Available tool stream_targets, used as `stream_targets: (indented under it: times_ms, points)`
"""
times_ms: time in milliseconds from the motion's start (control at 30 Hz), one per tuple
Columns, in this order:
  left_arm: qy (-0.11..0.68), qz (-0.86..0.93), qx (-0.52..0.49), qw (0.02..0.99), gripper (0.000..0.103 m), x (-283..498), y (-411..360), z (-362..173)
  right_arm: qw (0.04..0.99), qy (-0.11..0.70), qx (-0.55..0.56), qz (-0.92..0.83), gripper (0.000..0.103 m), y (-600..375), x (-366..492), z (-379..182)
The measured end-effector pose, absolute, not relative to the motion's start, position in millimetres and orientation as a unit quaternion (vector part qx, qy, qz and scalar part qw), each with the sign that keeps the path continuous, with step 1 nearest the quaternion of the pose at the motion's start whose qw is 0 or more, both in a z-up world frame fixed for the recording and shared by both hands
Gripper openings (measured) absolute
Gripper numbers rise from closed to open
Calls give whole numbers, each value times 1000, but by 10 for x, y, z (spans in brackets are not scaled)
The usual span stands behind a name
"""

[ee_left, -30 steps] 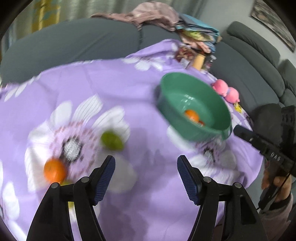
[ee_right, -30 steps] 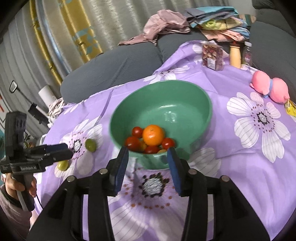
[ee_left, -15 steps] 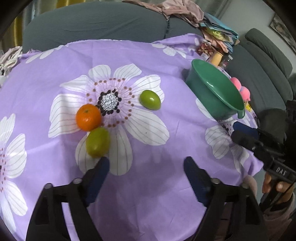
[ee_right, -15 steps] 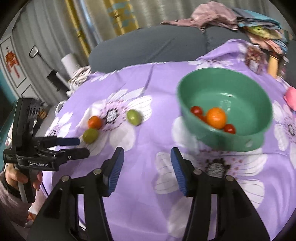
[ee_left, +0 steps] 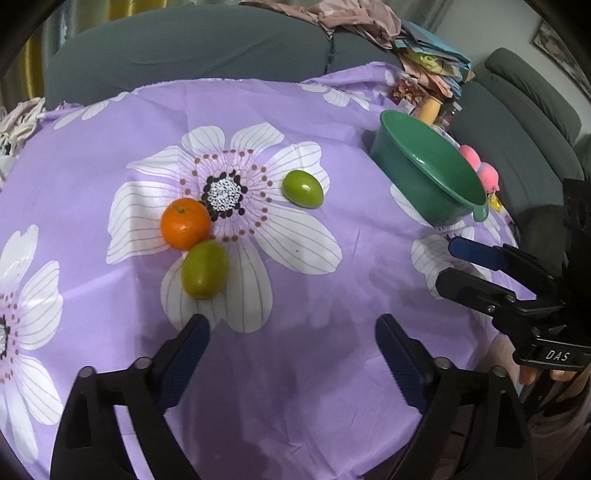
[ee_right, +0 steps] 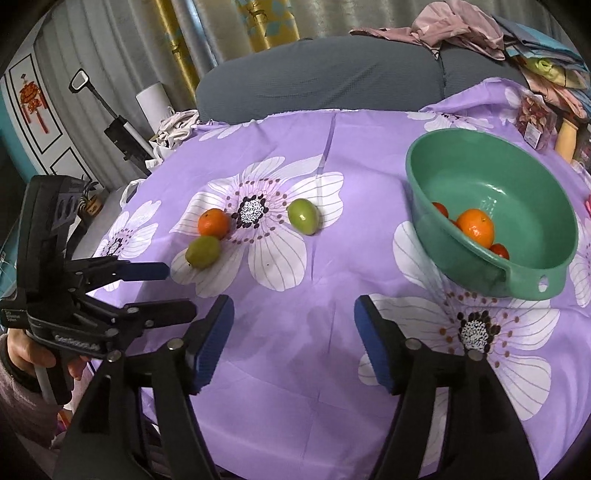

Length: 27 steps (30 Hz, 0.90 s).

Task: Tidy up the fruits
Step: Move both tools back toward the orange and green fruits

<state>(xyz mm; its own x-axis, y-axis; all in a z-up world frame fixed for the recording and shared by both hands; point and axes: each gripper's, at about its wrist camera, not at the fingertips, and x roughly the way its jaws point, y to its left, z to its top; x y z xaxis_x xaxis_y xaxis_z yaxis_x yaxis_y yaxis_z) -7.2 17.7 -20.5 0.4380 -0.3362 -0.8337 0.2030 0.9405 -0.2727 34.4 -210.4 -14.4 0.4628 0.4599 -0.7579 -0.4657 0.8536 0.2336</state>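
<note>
At the left edge of the right wrist view we see the left tongs [ee_right: 177,290], held in a hand [ee_right: 26,349] — the jaws stand wide apart, have just been opening, and nothing lies between them. Just beyond their tips, on the purple flowered cloth [ee_right: 332,350] covering the surface, three fruits lie loose. A mandarin [ee_right: 213,222] sits touching a green fruit [ee_right: 202,252] that lies nearer to us; both rest on the left petals of a large printed flower. To the right of the flower's dark centre lies a second green fruit [ee_right: 303,215], apart from the other two.

Our right tongs [ee_right: 293,341] hover over bare cloth in the near middle, also spread, also just opening, with nothing in them.

Further right stands the green basin [ee_right: 480,273], its handle tab toward us. Inside we see another mandarin [ee_right: 476,227] and a few small red tomatoes [ee_right: 500,252] partly hidden by the near wall. A grey sofa [ee_right: 332,81] runs along the far side, with heaped clothes [ee_right: 454,22] on its right end.

From the left wrist view — the same three loose fruits lie just beyond the left tongs' spread tips.
</note>
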Motion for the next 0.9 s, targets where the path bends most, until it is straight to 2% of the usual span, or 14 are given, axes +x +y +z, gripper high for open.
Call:
stream_targets:
  times_ms: [900]
  points:
    - [502, -146, -95, 847, 93, -103, 456, -297, 834, 473, -17, 284, 75, -1825, 485, -324]
